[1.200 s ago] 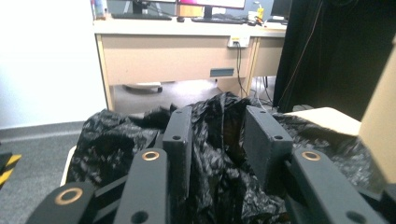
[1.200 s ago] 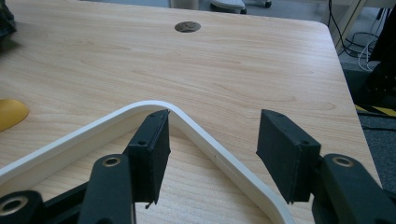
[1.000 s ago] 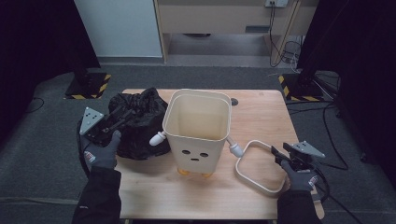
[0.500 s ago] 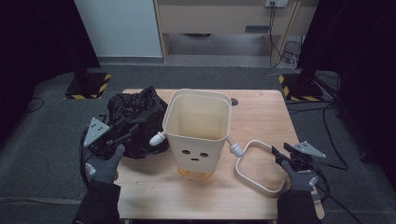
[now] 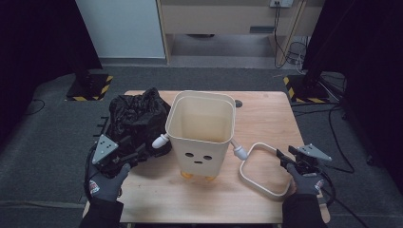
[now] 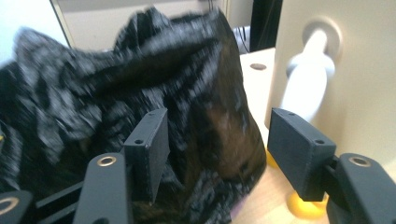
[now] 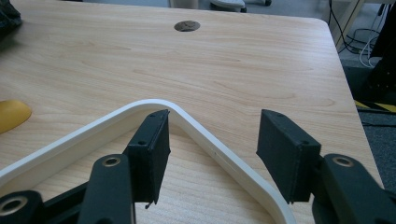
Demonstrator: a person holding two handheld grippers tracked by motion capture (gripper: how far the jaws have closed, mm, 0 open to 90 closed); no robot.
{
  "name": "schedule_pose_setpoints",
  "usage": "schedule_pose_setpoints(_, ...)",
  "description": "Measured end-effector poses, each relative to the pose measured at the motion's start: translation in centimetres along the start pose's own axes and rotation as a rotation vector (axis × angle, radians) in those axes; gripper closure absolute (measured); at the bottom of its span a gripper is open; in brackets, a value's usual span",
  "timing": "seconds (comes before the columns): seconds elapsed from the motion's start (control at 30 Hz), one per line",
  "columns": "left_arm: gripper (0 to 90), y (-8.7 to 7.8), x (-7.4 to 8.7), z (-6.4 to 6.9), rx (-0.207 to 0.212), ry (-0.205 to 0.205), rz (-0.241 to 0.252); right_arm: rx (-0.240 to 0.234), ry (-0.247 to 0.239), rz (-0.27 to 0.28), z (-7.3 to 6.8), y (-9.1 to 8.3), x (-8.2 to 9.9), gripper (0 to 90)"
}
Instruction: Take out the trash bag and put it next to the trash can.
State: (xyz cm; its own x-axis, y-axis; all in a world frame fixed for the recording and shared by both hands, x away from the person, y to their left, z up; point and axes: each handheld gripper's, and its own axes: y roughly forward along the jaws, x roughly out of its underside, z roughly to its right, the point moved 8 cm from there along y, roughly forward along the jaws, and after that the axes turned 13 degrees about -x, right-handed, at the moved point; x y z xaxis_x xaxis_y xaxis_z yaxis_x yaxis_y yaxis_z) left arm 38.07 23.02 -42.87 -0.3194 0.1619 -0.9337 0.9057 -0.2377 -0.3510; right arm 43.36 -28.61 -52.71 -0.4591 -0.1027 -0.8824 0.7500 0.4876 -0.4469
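Note:
A cream bin [image 5: 202, 133] with a dotted face, white peg arms and yellow feet stands mid-table. Left of it lies a crumpled black plastic bag [image 5: 135, 118]. My left gripper [image 5: 138, 154] is low at the bag's near side, pointing toward the bin. In the left gripper view its jaws have just been opening, and a fold of the bag [image 6: 140, 84] lies loosely between the spread pads of the gripper [image 6: 219, 144]. A white ring frame [image 5: 256, 144] lies flat right of the bin. My right gripper [image 7: 212, 135] is open and straddles the ring's corner [image 7: 210, 144] without pressing it.
The wooden table [image 7: 140, 60] has a round cable hole [image 7: 187, 25] behind the bin. The bin's peg arm [image 6: 306, 79] and a yellow foot [image 6: 303, 205] sit just right of my left jaws. Dark floor, stands and cables surround the table.
My left hand has dropped and drawn back toward the table's near edge along the bag, and its jaws stand wider apart. The right hand and the ring have not moved.

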Motion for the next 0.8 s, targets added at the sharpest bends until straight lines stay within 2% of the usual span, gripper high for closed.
schedule_pose_setpoints(0.5,36.0,1.0,5.3,1.5,0.032,0.048,-0.135,0.005,-0.004,-0.040,0.3,-0.1,0.5,44.7)
schedule_pose_setpoints(0.8,35.3,2.1,8.8,2.2,0.050,0.070,-0.235,0.010,0.006,-0.048,0.6,-0.6,0.8,44.9)
